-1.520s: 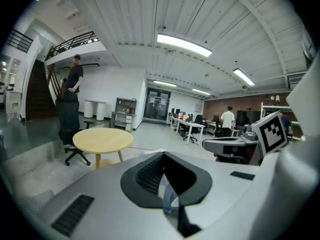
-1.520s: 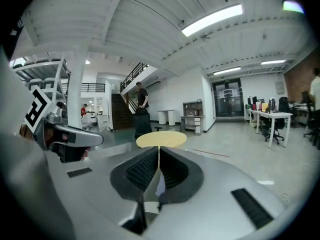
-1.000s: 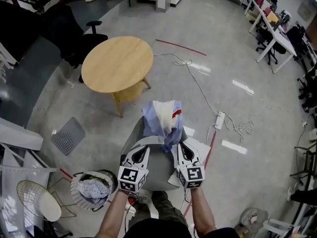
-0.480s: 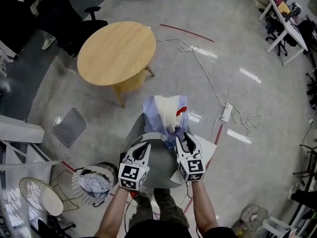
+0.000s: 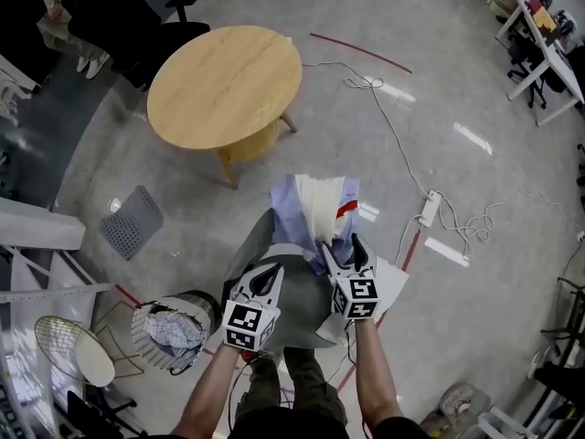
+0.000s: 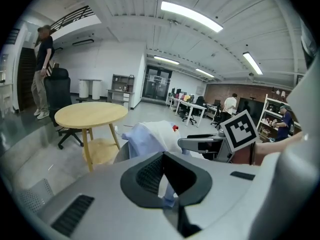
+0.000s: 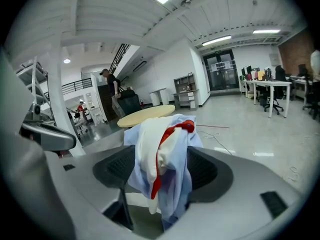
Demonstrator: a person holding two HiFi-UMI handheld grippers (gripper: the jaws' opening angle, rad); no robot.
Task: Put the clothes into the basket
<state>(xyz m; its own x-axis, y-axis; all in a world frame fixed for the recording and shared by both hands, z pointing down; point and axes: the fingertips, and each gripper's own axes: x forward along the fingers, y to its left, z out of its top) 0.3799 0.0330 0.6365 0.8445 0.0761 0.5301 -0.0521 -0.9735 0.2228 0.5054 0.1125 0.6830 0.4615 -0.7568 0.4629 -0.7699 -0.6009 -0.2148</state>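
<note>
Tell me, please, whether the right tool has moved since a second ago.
Yes: the right tool has moved forward to the clothes on the grey chair; its jaws just opened around them.

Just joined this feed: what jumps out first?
The bundle of clothes, pale blue and cream with a red strip, standing between the jaws of the right gripper, which have just been opening. Then the basket at lower left, already holding fabric, and the round wooden table beyond.

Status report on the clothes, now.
Right gripper jaws just opened, clothes between them, not gripped. Left gripper shut. Clothes draped on chair; basket beside it. Nothing blocking.
</note>
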